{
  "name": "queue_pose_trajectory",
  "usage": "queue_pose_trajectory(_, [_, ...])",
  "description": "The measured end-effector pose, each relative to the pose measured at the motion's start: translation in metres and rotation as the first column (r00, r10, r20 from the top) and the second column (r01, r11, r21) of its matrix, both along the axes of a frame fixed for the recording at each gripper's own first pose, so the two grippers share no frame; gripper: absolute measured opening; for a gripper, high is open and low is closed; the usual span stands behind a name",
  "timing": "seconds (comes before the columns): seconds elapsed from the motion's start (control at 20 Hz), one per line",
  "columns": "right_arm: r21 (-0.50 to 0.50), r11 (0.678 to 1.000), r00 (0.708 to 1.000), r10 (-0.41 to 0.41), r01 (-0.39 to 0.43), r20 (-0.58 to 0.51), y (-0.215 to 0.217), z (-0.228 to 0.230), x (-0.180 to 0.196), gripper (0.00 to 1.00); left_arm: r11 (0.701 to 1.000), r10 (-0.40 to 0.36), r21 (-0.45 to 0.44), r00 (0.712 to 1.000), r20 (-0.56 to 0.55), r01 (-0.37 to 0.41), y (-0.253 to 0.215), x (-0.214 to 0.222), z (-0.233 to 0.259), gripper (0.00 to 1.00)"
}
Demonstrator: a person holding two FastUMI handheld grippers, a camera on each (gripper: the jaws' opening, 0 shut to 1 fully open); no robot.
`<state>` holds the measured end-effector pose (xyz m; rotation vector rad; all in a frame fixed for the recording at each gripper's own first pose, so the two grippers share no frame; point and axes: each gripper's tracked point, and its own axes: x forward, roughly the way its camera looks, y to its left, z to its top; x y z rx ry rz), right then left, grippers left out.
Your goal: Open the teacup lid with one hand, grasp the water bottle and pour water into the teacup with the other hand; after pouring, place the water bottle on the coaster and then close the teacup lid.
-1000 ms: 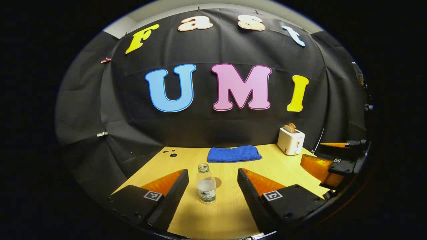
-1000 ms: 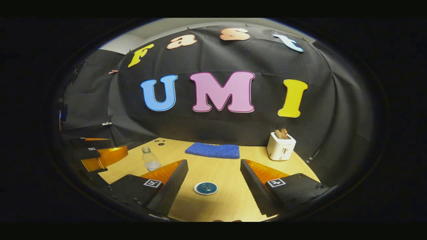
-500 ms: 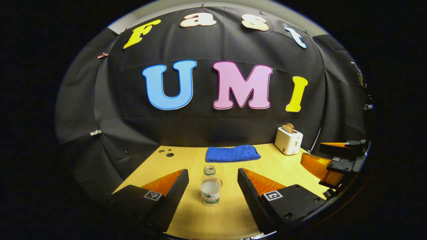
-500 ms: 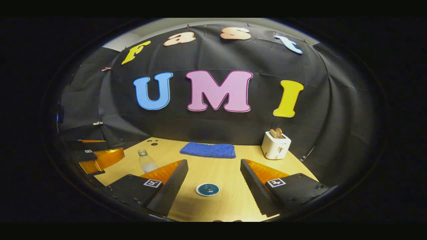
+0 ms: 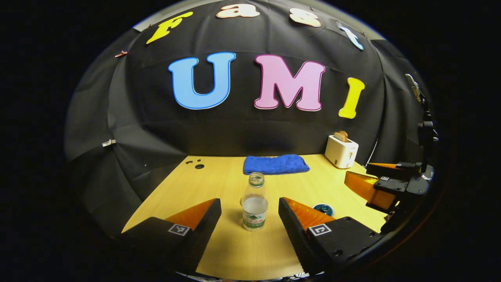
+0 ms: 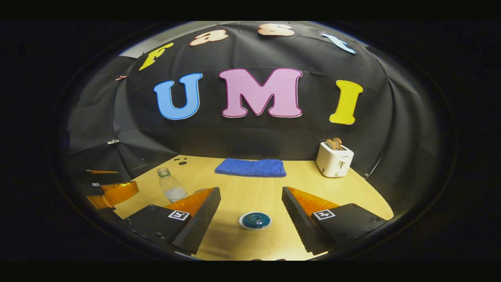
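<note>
Your left tool point(image 5: 249, 219) was spread wide around the upright clear plastic water bottle point(image 5: 255, 203) at lower centre, untouched. Your right tool point(image 6: 251, 213) gaped over the round teal teacup lid point(image 6: 255, 220); the cup beneath was hard to make out.

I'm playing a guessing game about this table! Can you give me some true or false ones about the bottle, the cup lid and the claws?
1. The water bottle stands upright on the table. True.
2. The left claw is squeezing the bottle. False: its fingers are apart, not touching it.
3. The teacup lid lies ahead of the right claw, between its open fingers. True.
4. The blue towel covers the toaster. False: it lies flat on the table, beside it.
</note>
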<state>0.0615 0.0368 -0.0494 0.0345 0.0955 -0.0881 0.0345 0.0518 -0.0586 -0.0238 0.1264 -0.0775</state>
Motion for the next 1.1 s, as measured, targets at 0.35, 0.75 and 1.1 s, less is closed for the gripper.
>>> queue_pose_trajectory(0.35, [0.013, 0.997, 0.996, -0.07, 0.071, -0.06, -0.013, -0.075, 0.033, 0.98, 0.995, -0.029, 0.091, 0.999, -0.021, 0.03, 0.003, 0.025, -0.046, 0.94])
queue_pose_trajectory(0.75, [-0.012, 0.997, 0.997, -0.075, 0.074, -0.027, -0.018, -0.125, 0.065, 0.98, 1.0, -0.018, 0.014, 1.0, -0.012, 0.018, 0.011, 0.046, -0.096, 0.94])
queue_pose_trajectory(1.1, [-0.053, 0.998, 0.999, -0.044, 0.045, 0.02, -0.014, -0.14, 0.083, 0.98, 0.999, -0.036, 0.01, 0.995, -0.091, 0.037, 0.025, 0.027, -0.153, 0.94])
